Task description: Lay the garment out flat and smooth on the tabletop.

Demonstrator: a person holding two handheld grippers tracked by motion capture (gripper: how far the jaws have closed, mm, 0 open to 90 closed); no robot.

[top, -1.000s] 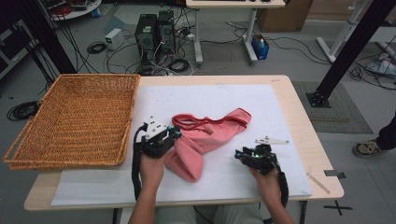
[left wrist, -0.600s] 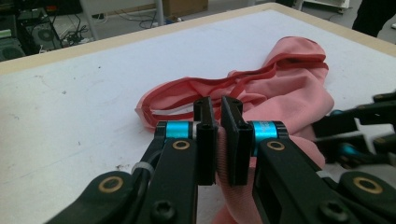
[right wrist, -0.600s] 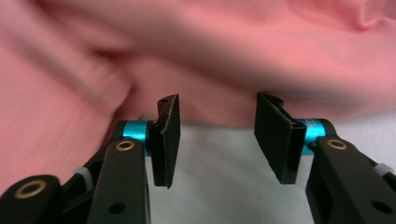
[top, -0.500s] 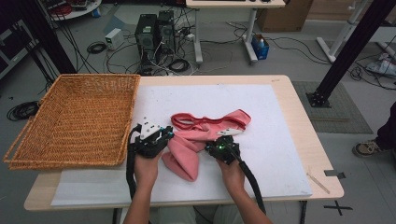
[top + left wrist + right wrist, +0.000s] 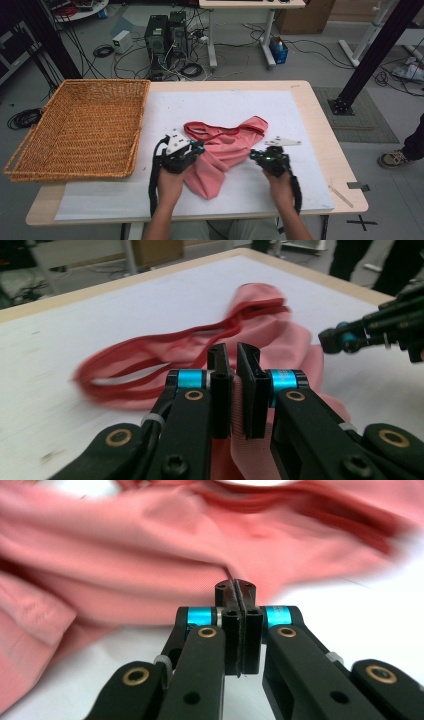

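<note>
White table sheet point(image 5: 280, 110) bears pink cloth point(image 5: 225, 150), pinched by left tool point(image 5: 230, 357); right tool point(image 5: 235, 587) clenched empty.

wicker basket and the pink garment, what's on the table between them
In the high view only the left tool and its hand; otherwise bare white mat separates the woven wicker basket from the pink fabric garment.

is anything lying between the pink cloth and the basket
Nothing visible does. The stretch of white mat between the pink cloth and the basket is bare apart from the left gripper, which is shut on the cloth's left edge.
</note>
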